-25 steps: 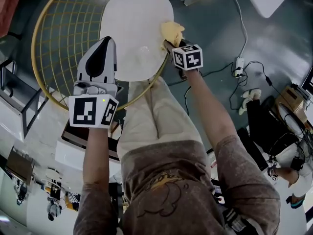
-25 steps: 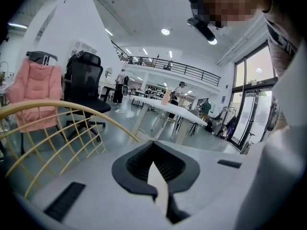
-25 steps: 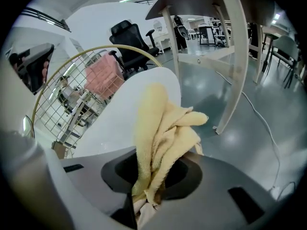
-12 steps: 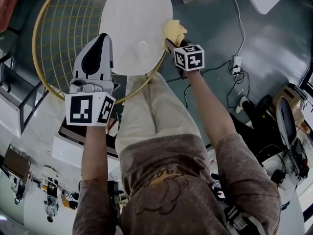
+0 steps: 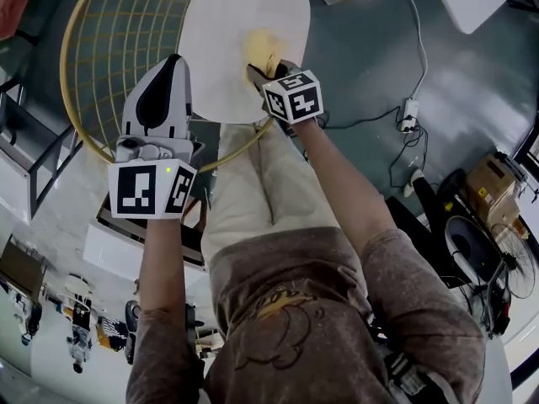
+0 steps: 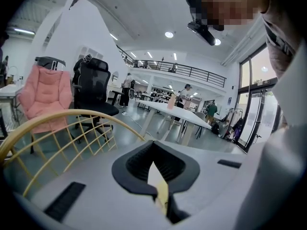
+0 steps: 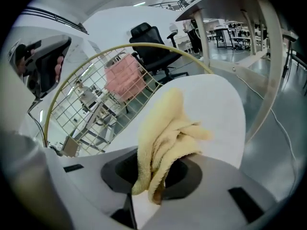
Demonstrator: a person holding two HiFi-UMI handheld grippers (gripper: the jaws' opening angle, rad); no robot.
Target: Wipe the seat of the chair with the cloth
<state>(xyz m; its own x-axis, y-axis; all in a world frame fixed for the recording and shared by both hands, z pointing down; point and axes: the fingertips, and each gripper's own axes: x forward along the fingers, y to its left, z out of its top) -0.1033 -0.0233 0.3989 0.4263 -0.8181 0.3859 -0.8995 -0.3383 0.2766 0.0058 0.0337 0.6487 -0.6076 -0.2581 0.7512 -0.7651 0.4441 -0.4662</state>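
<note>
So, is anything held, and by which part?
The right gripper is shut on the yellow cloth, pinching one bunched end; the rest lies on the seat. The left gripper holds nothing.

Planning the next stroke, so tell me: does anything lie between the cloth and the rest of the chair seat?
Nothing visible does. The right gripper holds the yellow cloth over the white seat, whose bare surface looks unobstructed. The left gripper sits beside the seat's edge, over the wire frame.

Seat mostly open; wire backrest walls its left edge.
</note>
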